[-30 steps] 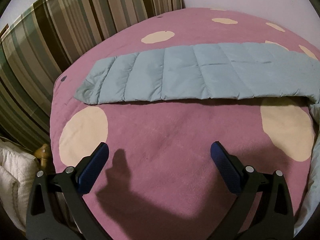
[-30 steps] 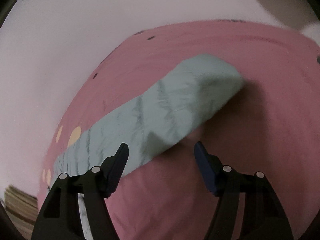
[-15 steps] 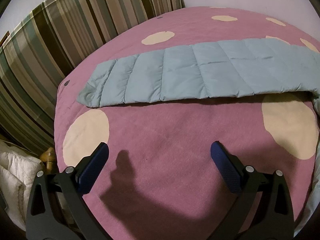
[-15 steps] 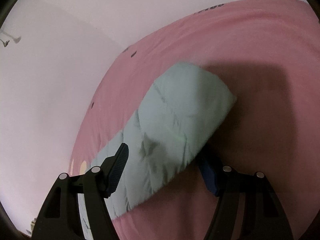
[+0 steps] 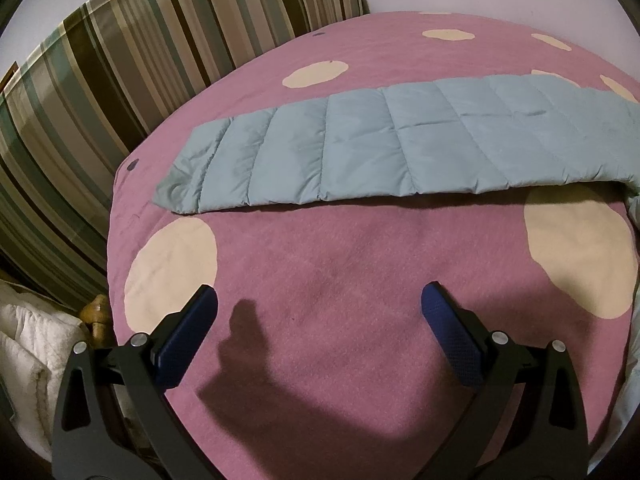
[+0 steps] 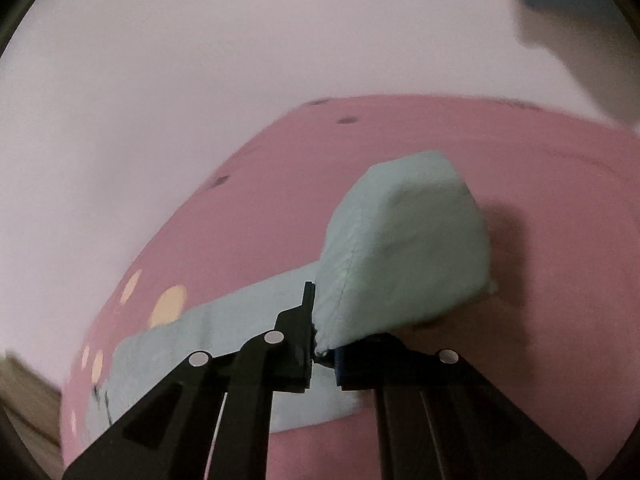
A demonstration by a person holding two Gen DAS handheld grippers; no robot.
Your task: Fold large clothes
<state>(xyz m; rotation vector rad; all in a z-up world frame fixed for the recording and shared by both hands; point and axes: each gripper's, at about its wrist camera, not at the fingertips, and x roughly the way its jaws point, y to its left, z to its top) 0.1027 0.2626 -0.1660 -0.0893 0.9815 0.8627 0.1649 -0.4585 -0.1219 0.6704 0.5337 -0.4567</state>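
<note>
The left tool [image 5: 318, 320] hangs wide and empty over the pink spotted bed [image 5: 340, 280], well short of the garment. The pale blue quilted garment [image 5: 400, 148], already a long narrow strip, lies flat across the bed beyond it. Its far end stands lifted, pinched at the seamed edge in the right tool [image 6: 322, 354], jaws clamped nearly together. It looks light, puffy and slick, likely to slip; stitched hems and corners offer the surest hold.
</note>
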